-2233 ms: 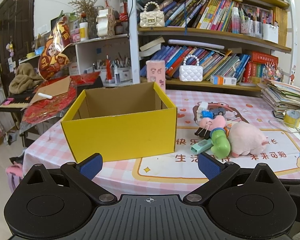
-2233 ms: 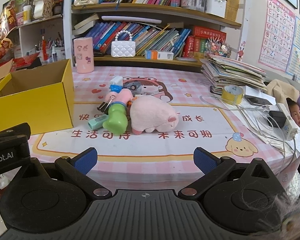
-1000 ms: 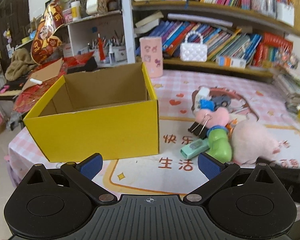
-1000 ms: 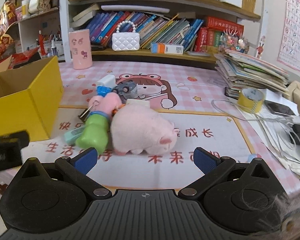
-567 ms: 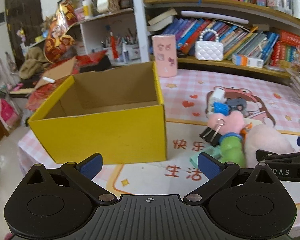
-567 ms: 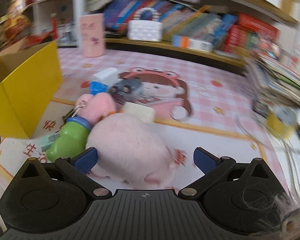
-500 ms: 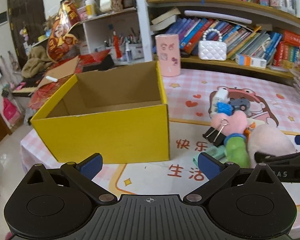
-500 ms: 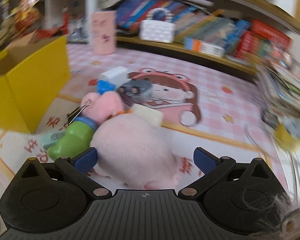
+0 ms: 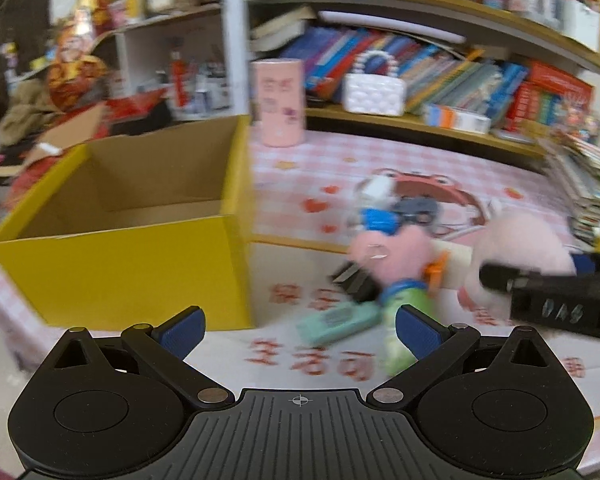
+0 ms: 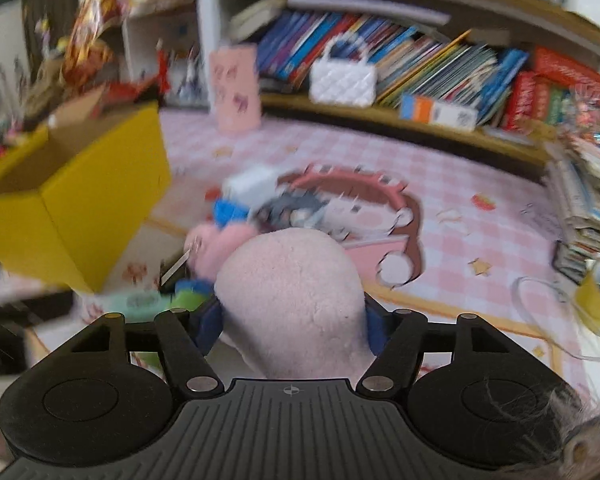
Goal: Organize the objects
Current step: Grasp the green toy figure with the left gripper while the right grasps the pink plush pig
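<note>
My right gripper [image 10: 294,326] is shut on the pink plush pig [image 10: 296,288], its blue pads pressing both sides. In the left wrist view the pig [image 9: 516,248] sits at the right with the right gripper's black body [image 9: 556,304] against it. My left gripper [image 9: 298,326] is open and empty, above the table's near edge. The open yellow cardboard box [image 9: 132,236] stands at the left, empty inside. A pile of small things lies beside the pig: a pink plush [image 9: 388,256], a green toy [image 9: 404,312], a mint case [image 9: 338,322], a black binder clip [image 9: 356,282].
A pink cup [image 9: 278,102] and a white pearl-handled purse [image 9: 374,90] stand at the back by the bookshelf. A stack of books [image 10: 592,208] and a yellow tape roll [image 10: 598,298] are at the right. The pink checked tablecloth [image 10: 460,200] covers the table.
My right gripper moved forward onto the pink pig and closed on it. My left gripper moved slightly forward and right, staying open. Both views are motion-blurred now.
</note>
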The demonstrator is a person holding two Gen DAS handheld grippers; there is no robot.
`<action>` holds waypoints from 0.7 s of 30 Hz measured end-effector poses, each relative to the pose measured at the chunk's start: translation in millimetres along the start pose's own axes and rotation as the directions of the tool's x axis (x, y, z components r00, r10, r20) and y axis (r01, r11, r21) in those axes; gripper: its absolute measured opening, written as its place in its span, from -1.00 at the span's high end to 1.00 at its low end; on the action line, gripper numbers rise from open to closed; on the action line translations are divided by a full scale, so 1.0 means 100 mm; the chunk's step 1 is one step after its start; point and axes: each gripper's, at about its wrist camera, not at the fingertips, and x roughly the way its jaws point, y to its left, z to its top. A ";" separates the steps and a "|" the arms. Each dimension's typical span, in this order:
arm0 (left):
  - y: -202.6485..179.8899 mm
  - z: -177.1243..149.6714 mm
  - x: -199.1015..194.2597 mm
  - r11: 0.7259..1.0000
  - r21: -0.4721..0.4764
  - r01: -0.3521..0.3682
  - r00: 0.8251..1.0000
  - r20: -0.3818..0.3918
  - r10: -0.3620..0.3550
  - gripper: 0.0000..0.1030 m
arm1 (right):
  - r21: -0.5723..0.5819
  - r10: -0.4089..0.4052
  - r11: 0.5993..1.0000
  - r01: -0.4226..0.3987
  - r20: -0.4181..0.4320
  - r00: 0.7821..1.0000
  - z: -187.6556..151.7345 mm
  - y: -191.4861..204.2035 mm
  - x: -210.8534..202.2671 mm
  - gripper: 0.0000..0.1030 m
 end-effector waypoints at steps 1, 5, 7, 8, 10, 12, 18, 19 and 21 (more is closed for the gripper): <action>-0.06 0.01 0.03 1.000 0.012 0.017 1.000 -0.004 -0.017 -0.99 | 0.023 -0.016 1.000 0.016 0.015 1.000 0.02 -0.05 -0.06 -0.27; -0.30 0.02 0.14 0.994 0.072 0.086 0.996 -0.008 -0.086 -0.95 | 0.125 -0.101 0.988 0.095 0.047 0.994 0.03 -0.26 -0.24 -0.28; -0.43 0.02 0.24 0.988 0.112 0.105 0.994 -0.039 -0.102 -0.77 | 0.169 -0.143 0.977 0.132 0.054 0.988 0.02 -0.36 -0.31 -0.29; -0.50 0.02 0.30 0.985 0.127 0.118 0.992 -0.067 -0.110 -0.57 | 0.192 -0.161 0.970 0.147 0.057 0.985 0.02 -0.42 -0.34 -0.29; -0.59 0.01 0.41 0.979 0.131 0.157 0.983 -0.115 -0.143 -0.34 | 0.221 -0.179 0.962 0.162 0.058 0.982 0.02 -0.49 -0.39 -0.29; -0.66 -0.01 0.48 0.976 0.128 0.176 0.978 -0.136 -0.158 -0.26 | 0.234 -0.188 0.957 0.171 0.054 0.981 -0.01 -0.54 -0.42 -0.30; -0.75 -0.05 0.69 0.982 0.083 0.167 0.972 -0.181 -0.150 -0.05 | 0.232 -0.186 0.957 0.173 0.038 0.982 -0.07 -0.53 -0.46 -0.30; -0.73 -0.06 0.71 0.984 0.074 0.161 0.972 -0.186 -0.145 0.01 | 0.231 -0.183 0.958 0.171 0.035 0.982 -0.08 -0.52 -0.46 -0.30; -0.69 -0.06 0.77 0.987 0.048 0.156 0.970 -0.198 -0.144 0.11 | 0.226 -0.178 0.960 0.168 0.028 0.984 -0.11 -0.48 -0.46 -0.30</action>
